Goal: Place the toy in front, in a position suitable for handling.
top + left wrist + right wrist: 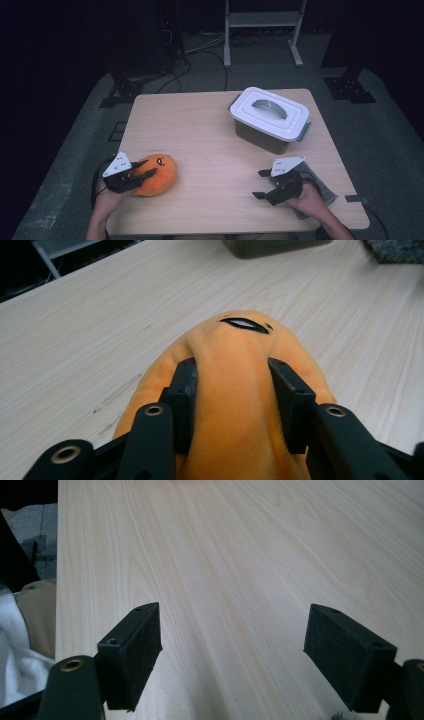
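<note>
The left gripper point(142, 172) pinches the round orange plush toy point(156, 175) near the worktop's point(200, 135) front-left corner, the right gripper point(261, 184) waits open, and the white-lidded grey plastic box point(269, 119) stays latched, so most work remains.

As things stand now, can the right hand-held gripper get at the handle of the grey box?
Probably yes. The right hand-held gripper is open and holds nothing, and bare table lies between it and the box. The handle lies flat on the closed lid, uncovered.

right tool point(232, 655) jaws spread wide over bare wooden table point(250, 555).
</note>
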